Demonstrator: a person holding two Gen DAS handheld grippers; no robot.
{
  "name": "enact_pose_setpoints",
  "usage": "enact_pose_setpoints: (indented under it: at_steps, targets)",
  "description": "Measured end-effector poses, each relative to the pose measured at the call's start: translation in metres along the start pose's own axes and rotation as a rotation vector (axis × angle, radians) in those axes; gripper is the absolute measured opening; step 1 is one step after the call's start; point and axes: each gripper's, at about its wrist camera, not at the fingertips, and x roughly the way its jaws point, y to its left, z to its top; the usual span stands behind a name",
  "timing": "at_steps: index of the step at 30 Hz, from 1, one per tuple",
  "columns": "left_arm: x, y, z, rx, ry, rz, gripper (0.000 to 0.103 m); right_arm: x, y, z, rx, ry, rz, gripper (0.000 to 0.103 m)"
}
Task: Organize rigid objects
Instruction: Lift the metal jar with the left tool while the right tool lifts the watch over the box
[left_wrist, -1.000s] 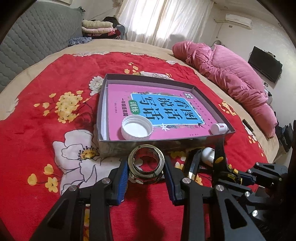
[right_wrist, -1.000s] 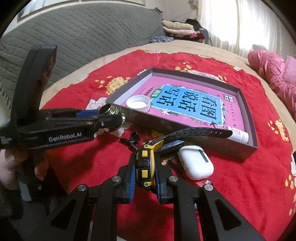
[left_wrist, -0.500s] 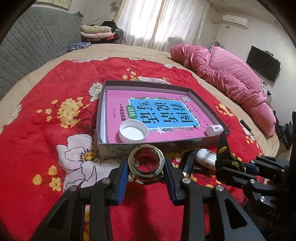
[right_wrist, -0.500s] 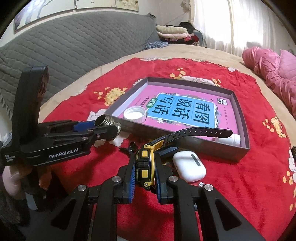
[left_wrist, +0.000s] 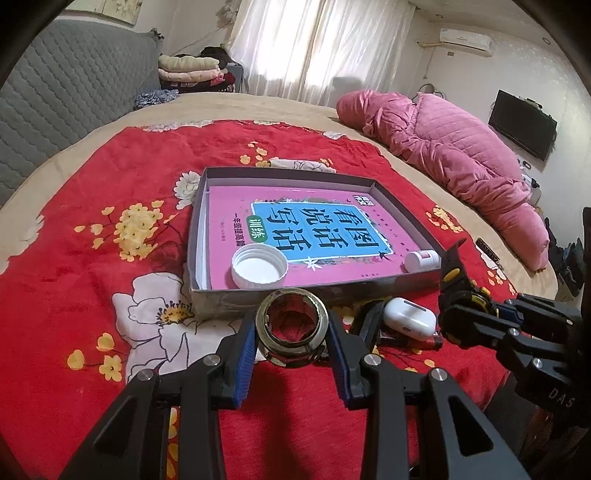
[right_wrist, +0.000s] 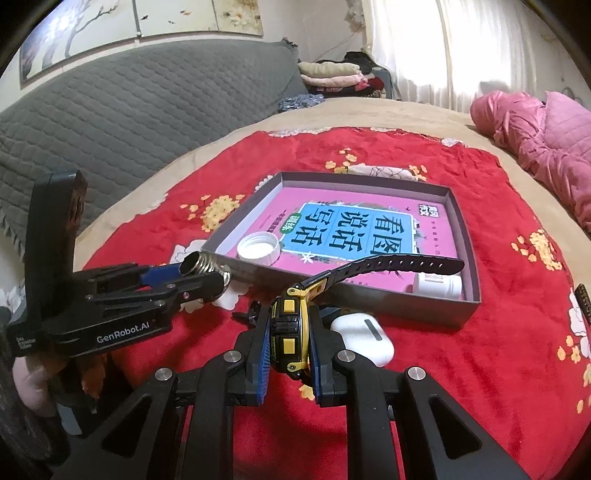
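Both grippers are loaded above the blanket near the box (right_wrist: 469, 236): left gripper (left_wrist: 291, 332) clamps the metal threaded ring (left_wrist: 291, 326), right gripper (right_wrist: 286, 343) clamps the yellow-black watch (right_wrist: 290, 332), presumably for boxing.

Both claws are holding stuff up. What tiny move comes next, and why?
Probably carry the metal ring, pinched in the left gripper, forward over the box wall. It hangs just short of it, with bare room beside the white cap.

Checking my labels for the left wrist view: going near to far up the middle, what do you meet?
left gripper → metal ring → white cap → pink book → far wall of the box
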Motion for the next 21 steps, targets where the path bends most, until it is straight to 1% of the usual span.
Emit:
enact_pose_setpoints:
  at_steps: [10, 21]
  targets:
    - [-0.003, -0.007, 0.004, -0.005, -0.020, -0.011, 0.036, -0.004, -0.002, 0.009, -0.008, -0.026, -0.020, 0.017]
    - [-0.007, -0.008, 0.018, -0.044, -0.046, -0.021, 0.036, -0.011, -0.011, 0.019, 0.008, -0.059, -0.047, 0.017]
